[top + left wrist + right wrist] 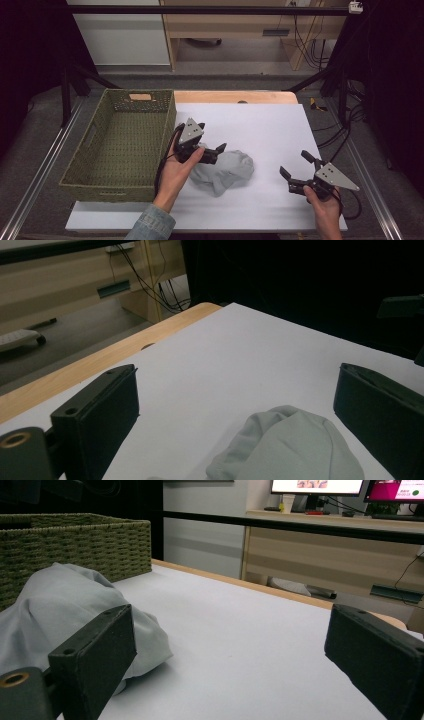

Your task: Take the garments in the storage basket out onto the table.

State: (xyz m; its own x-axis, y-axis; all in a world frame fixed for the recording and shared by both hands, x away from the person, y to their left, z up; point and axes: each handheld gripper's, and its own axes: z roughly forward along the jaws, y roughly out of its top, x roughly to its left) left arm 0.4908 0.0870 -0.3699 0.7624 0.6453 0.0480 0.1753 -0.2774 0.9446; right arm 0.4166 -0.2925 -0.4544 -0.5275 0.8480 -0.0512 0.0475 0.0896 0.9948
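**Grey cloth bunched mid-worktop, both tools spread**

A crumpled grey cloth lies on the white worktop, just right of the green woven basket, not touching it. Left hand-held gripper sits at the cloth's upper-left edge, between basket & cloth, jaws spread wide; in the left gripper view the cloth lies low between the jaws, nothing pinched. Right hand-held gripper hangs to the right of the cloth, apart from it, jaws also spread, empty. In the right gripper view the cloth bulges behind one jaw, w/ the basket beyond it. The basket's inside looks bare.
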